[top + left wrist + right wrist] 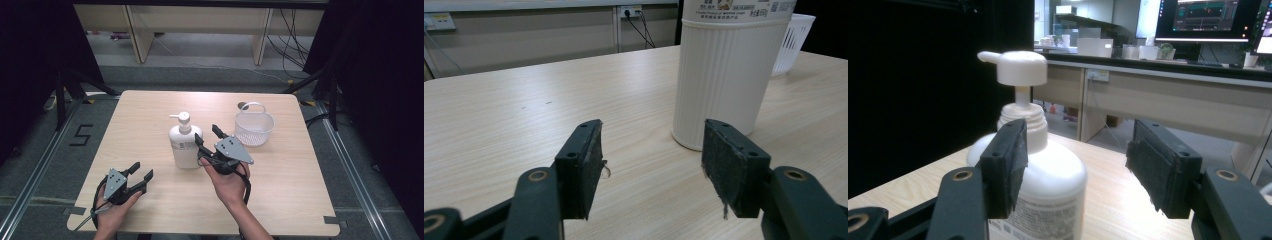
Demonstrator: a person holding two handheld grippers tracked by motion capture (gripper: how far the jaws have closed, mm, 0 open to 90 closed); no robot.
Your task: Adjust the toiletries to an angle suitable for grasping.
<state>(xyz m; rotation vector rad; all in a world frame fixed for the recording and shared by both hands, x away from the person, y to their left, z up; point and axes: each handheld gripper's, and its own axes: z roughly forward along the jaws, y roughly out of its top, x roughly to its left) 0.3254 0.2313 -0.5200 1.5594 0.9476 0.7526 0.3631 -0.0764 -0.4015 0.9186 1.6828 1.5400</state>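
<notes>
The right tongs [209, 137] are spread wide and grip nothing, held by the person's right hand [229, 183] just beside the white plastic pump bottle [185, 142], which stands upright on the pale wooden worktop [150, 115]. In the right gripper view one pad overlaps the bottle's shoulder, though contact cannot be told. Beyond these tongs, on their far side from the bottle, sits the white mesh basket with a loop handle [254, 126]. The left tongs [141, 171] are likewise spread and empty, low over the worktop, the bottle standing a little ahead of them.
</notes>
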